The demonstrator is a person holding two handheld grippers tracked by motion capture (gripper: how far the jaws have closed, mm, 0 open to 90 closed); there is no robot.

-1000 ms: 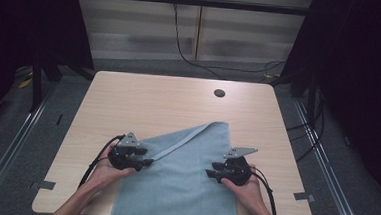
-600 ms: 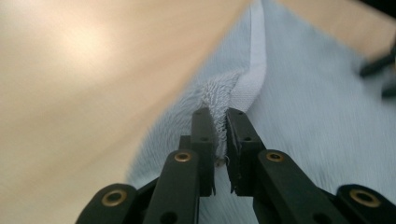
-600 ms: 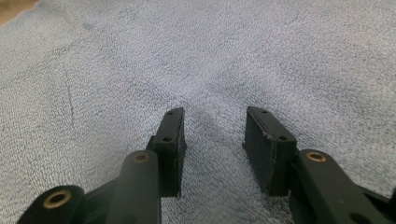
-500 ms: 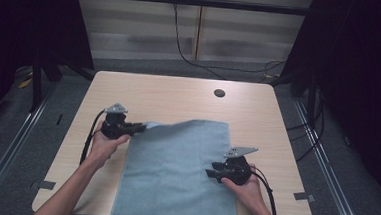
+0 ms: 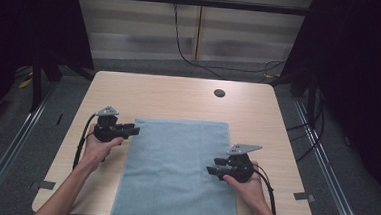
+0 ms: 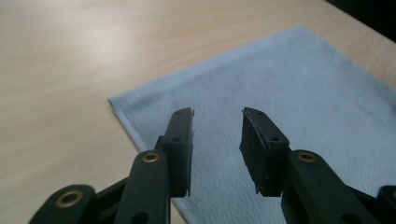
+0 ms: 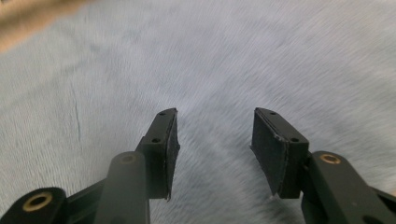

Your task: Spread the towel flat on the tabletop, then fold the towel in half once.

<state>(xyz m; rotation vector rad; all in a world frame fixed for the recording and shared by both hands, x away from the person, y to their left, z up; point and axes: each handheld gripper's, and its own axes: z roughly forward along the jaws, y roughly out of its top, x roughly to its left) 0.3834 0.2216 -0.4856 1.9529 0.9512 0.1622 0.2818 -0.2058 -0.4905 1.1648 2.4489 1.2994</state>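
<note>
towel (image 5: 177,172) unfolded flat, left gripper (image 5: 133,130) released it

The near end of the blue towel (image 5: 177,172) hangs over the front edge of the bench (image 5: 179,94) and is cut off by the bottom of the high view. In the right gripper view its weave is blurred.
</note>
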